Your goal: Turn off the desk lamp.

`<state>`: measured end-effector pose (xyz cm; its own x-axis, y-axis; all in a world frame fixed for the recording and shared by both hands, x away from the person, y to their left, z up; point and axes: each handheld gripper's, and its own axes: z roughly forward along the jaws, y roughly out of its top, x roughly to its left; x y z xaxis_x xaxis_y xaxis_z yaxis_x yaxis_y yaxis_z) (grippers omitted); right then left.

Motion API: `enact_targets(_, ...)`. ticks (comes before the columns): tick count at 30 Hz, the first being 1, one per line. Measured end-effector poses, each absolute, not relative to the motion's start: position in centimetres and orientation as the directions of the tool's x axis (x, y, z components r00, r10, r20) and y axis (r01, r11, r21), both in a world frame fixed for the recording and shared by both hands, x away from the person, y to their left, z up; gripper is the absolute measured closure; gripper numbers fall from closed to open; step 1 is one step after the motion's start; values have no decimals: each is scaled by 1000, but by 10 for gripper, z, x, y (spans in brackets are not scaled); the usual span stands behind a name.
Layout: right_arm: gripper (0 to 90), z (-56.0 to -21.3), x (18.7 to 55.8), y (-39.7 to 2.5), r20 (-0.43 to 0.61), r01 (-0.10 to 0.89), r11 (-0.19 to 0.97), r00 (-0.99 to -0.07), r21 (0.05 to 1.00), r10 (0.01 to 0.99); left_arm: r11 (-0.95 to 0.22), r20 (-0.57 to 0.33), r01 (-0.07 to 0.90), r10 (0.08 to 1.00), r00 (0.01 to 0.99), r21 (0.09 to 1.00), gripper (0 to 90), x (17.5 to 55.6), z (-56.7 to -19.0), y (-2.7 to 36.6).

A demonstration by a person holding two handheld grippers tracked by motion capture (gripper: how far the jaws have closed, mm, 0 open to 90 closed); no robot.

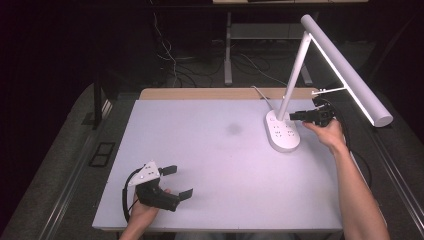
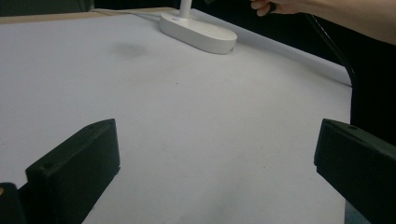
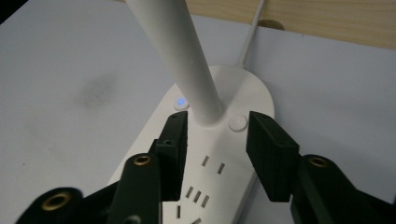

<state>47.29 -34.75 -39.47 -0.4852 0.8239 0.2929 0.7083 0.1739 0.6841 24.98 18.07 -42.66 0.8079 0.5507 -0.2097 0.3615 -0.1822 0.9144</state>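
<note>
Now my right gripper at lamp base on table, fingers partly spread astride stem. Likely reaching button; next needs gentle press. Left gripper wide, idle, well apart from lamp.

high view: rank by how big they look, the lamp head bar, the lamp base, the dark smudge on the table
1. lamp head bar, longest, though it sits higher and nearer the camera, which inflates it
2. lamp base
3. dark smudge, clearly smallest
</note>
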Motion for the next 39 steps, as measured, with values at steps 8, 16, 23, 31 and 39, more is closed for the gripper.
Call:
enact_targets(8, 898, -395, 484, -339, 289, 719, 176, -475, 673, 831, -184, -205, 359, 554, 807, 915, 0, 249, -426, 182)
enact_targets(16, 899, -404, 493, -341, 301, 734, 139, -434, 665, 849, -184, -204, 359, 558, 805, 915, 0, 249, -427, 182)
enact_targets(23, 900, -414, 495, -340, 339, 759, 105, -404, 642, 849, -186, -204, 361, 558, 805, 914, 0, 250, -427, 180)
enact_targets(31, 899, -419, 499, -337, 335, 761, 100, -395, 641, 856, -184, -203, 360, 561, 802, 914, 0, 250, -427, 182)
enact_targets(39, 900, -425, 501, -335, 328, 753, 108, -406, 649, 853, -177, -209, 365, 567, 797, 914, 0, 250, -427, 182)
